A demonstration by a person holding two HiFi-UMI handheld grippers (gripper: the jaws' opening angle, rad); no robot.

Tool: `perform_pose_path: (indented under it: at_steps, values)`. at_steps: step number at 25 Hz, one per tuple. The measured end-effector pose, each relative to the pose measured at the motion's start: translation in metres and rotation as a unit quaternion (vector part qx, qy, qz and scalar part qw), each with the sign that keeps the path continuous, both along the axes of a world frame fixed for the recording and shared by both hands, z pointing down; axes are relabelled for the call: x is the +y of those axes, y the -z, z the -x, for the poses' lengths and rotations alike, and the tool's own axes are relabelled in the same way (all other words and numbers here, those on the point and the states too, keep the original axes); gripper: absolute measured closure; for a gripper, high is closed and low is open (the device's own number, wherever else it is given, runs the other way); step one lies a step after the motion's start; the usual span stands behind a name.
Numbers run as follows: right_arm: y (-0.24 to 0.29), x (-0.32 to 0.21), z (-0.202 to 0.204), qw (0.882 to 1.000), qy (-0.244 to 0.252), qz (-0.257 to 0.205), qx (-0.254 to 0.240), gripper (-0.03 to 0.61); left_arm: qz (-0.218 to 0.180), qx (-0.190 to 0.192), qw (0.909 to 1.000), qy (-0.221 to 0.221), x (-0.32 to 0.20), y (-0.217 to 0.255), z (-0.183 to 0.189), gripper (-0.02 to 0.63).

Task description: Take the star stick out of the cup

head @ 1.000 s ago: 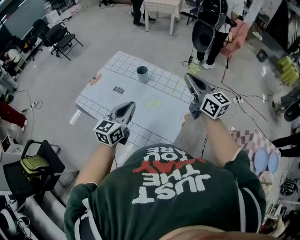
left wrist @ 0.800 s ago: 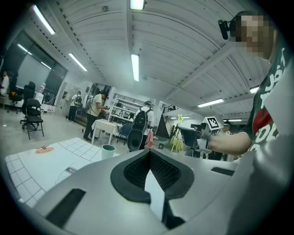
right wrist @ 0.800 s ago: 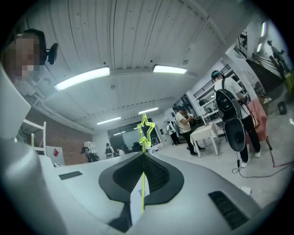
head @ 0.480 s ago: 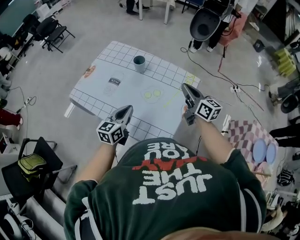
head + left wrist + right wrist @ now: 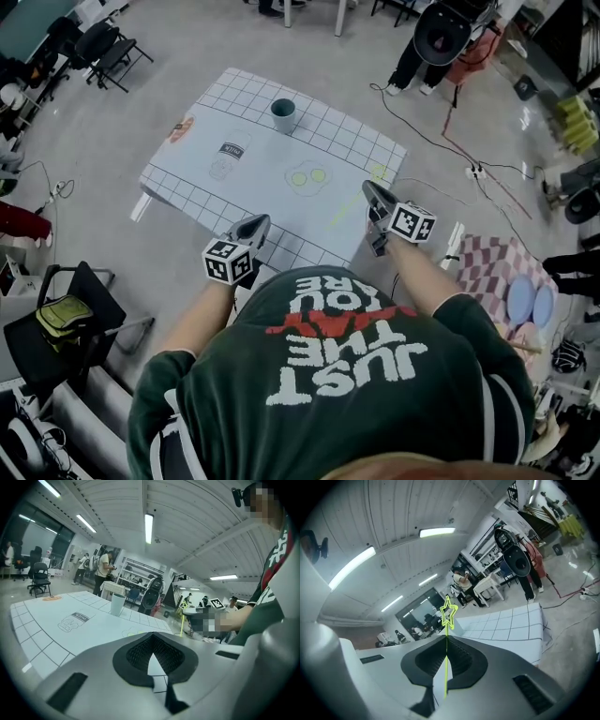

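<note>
Both forearms reach out from the torso, the left forearm toward 1 o'clock and the right forearm toward 11 o'clock in the head view. The left gripper points to 1 o'clock, jaws together and empty. The right gripper points to 11 o'clock, jaws closed on the star stick.

cup 1 | star stick 1 | tools 2 | chairs perhaps 3
</note>
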State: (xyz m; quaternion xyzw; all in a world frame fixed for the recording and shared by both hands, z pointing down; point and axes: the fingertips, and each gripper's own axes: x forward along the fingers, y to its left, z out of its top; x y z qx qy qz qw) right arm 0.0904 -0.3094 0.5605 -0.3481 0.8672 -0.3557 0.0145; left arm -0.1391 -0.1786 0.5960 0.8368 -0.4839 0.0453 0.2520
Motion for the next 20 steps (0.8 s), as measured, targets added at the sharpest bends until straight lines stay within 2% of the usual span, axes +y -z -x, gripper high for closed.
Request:
perform_pose_path:
  at_steps: [5,20]
  values:
    - [-0.024,0.008,-0.001,0.999,0.002,0.042,0.003,0.545,0.021,0.006,0.9998,-0.001,0.008,-0.012,-0.004,0.614]
    - [-0.025,0.004,-0.002,0.999,-0.001,0.047,-0.01,0.545,0.017,0.017,0.9997,0.01,0.006,-0.009,0.001,0.614]
